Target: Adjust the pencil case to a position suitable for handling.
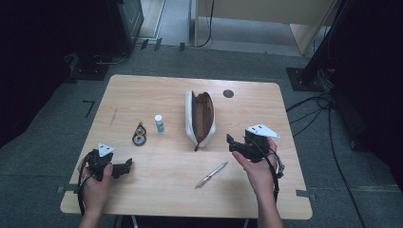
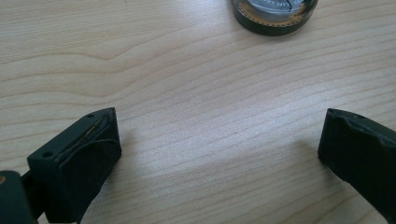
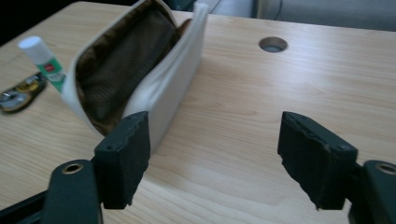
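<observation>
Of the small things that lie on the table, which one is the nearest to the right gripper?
The pen: it lies just below the right gripper, while the glue stick and the round tape measure sit beyond the open pouch.

Recording lab or studio room

A lone wooden table (image 1: 142, 90) stands on grey carpet; around the table are black stand bases (image 1: 304, 76), trailing cables (image 1: 332, 137) and dark equipment (image 1: 126, 21).
</observation>
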